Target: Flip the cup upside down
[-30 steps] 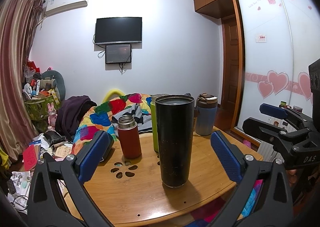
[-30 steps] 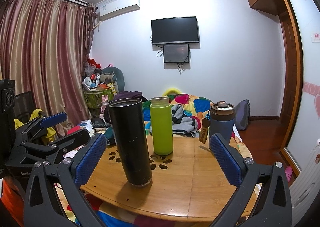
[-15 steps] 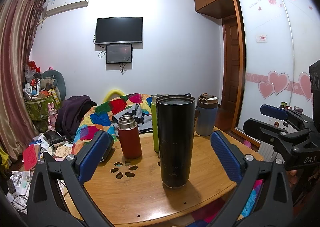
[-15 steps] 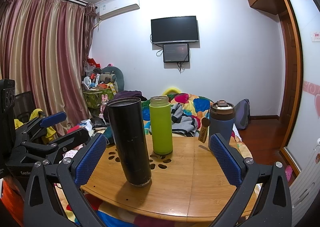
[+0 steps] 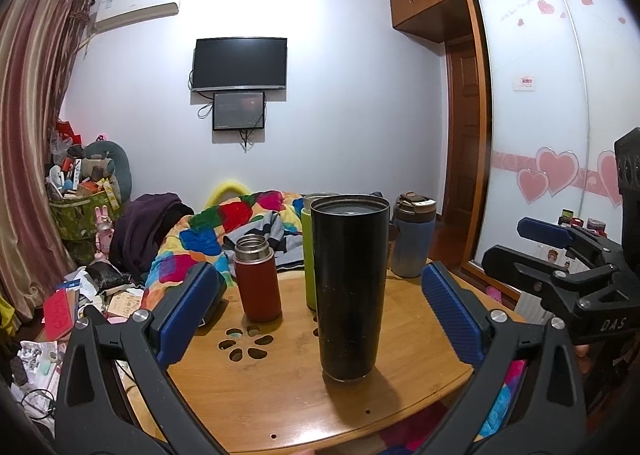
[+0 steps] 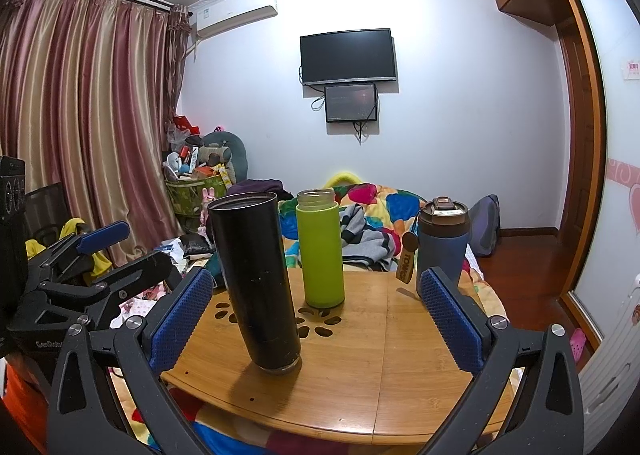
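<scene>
Your tall black metal cup (image 5: 350,287) stands upright, mouth up, near the front edge of the round wooden table (image 5: 280,391). Your left gripper (image 5: 320,311) and right gripper (image 6: 316,319) both gape wide, holding nothing. Behind the cup stand a lime-green bottle (image 6: 321,249), a red flask (image 5: 256,279) and a lidded blue tumbler (image 6: 442,243)

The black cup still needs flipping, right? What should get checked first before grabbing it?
1. black tumbler upright, mouth up on the wooden table: ok.
2. left gripper open: ok.
3. right gripper open: ok.
4. Tumbler centred between the left fingers: ok.
5. Room to tip it: not ok, the green bottle and red flask stand close behind.
6. Tumbler empty: cannot tell.
</scene>
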{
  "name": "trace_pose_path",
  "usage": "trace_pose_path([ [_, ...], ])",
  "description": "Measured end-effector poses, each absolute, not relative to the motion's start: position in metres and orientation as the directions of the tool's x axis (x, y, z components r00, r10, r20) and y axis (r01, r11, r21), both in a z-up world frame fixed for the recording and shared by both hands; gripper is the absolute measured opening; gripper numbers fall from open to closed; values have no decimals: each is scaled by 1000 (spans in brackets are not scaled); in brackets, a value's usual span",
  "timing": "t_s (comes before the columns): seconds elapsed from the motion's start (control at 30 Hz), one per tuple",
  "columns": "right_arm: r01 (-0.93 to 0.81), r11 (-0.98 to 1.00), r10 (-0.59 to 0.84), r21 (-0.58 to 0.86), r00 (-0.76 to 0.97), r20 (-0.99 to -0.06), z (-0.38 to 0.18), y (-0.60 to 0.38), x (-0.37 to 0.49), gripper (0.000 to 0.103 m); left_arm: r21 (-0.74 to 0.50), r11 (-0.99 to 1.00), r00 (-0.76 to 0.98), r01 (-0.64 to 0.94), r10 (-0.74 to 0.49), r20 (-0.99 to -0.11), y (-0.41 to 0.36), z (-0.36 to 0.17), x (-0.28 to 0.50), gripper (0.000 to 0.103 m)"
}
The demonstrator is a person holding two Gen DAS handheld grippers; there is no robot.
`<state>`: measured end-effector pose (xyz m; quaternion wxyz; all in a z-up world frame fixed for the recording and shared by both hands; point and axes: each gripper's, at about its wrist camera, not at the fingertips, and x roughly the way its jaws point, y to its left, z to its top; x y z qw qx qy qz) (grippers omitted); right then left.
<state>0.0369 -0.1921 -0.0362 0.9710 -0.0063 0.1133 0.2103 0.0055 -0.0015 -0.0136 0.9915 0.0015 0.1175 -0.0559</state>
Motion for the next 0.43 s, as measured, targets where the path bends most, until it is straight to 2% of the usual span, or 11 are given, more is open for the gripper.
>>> trace_pose_path([
  [0.43,-402,914,404,58,885,-233,-38,-196,40,103,-69,989,945,131,-145,-294,2,-21,17,103],
])
